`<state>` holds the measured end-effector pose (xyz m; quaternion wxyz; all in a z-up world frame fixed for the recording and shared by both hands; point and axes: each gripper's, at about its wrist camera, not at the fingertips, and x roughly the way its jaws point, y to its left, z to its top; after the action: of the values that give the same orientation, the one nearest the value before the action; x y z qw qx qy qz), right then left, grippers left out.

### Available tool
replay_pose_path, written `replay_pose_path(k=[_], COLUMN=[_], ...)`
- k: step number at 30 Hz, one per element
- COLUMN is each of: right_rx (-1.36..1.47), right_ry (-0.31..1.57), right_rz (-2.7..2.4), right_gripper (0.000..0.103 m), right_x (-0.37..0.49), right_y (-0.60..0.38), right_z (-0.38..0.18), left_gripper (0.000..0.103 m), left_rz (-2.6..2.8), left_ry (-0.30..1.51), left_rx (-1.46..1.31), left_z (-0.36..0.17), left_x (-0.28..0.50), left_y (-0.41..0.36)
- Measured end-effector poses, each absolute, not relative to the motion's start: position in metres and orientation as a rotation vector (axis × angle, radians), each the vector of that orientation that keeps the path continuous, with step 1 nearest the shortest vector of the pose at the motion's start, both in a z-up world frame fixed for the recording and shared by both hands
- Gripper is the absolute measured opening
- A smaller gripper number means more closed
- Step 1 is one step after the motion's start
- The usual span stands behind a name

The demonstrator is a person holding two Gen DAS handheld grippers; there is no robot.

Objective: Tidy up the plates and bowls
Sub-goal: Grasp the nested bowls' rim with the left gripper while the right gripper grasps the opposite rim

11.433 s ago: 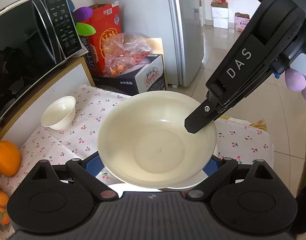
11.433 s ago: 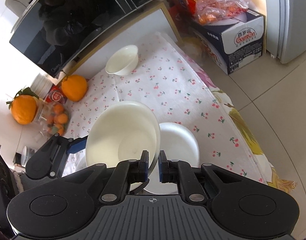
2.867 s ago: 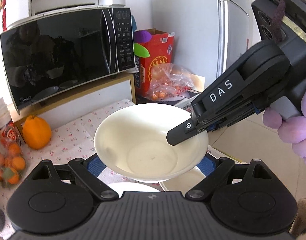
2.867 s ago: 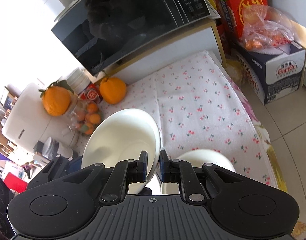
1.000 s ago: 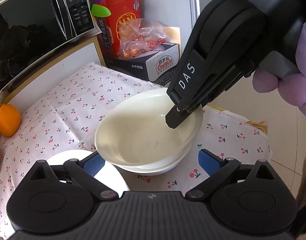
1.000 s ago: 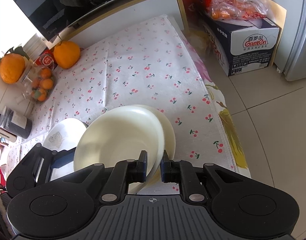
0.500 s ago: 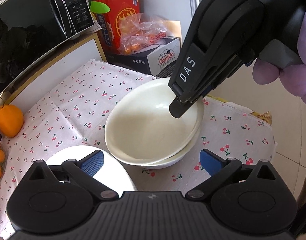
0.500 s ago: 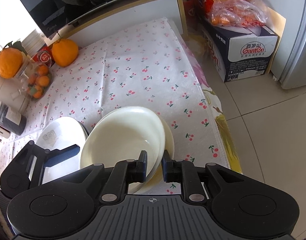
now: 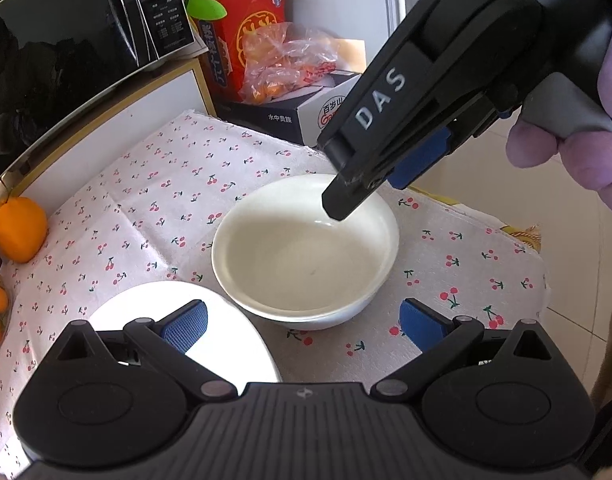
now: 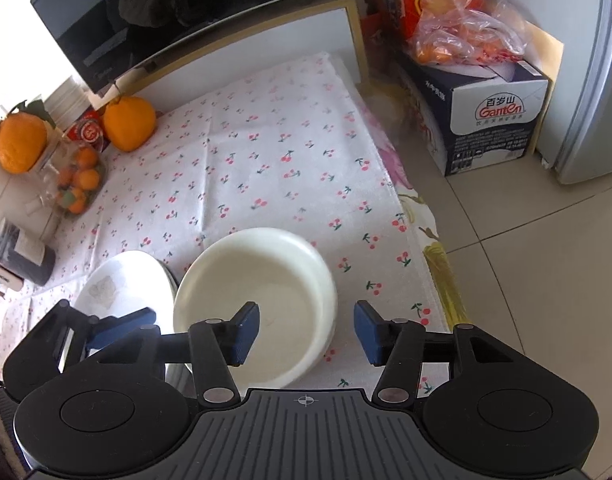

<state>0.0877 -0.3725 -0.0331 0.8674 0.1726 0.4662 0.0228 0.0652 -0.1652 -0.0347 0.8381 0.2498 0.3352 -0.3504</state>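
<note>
We see open cherry-print counter (image 10: 266, 152) beyond the stacked bowls (image 10: 262, 296); plates (image 10: 126, 284) crowd their left, oranges (image 10: 130, 122) the far corner.

Cream bowl (image 9: 306, 264) on white cherry-print cloth (image 9: 178, 184).

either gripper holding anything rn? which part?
Nothing. Right gripper jaws just opened off the bowl rim; left gripper open, empty.

"DAS" stands in white on the right gripper (image 9: 347, 202). "Ganten" with Chinese characters stands on the dark box (image 10: 493, 120).
</note>
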Motion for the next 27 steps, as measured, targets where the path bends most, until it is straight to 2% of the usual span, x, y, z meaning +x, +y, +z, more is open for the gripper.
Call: replay_pose_path(k=[11,13,18,27], right_rx=[0.345,0.322,0.276,0.043], right_ry=[0.918,0.895,0.849,0.834], right_rz=[0.047,0.056,0.101,0.252], right_gripper=[0.066,0.072,0.079,0.086], right_x=[0.079,0.076,0.067,0.05], right_y=[-0.385,-0.387,-0.393,-0.387], right_z=[-0.032,-0.031,-0.031,-0.044], left_gripper=[0.103,0.103,0.103,0.103], left_rz=[-0.752,-0.769,-0.823,-0.938], left_ry=[0.688,0.672,0.648,0.633], left_rx=[0.544,0.558,0.601,0.729], left_z=[-0.032,-0.031,-0.028,-0.024], left_x=[0.063,0.061,0.06,0.072], left_y=[-0.16,-0.159,-0.156,-0.157])
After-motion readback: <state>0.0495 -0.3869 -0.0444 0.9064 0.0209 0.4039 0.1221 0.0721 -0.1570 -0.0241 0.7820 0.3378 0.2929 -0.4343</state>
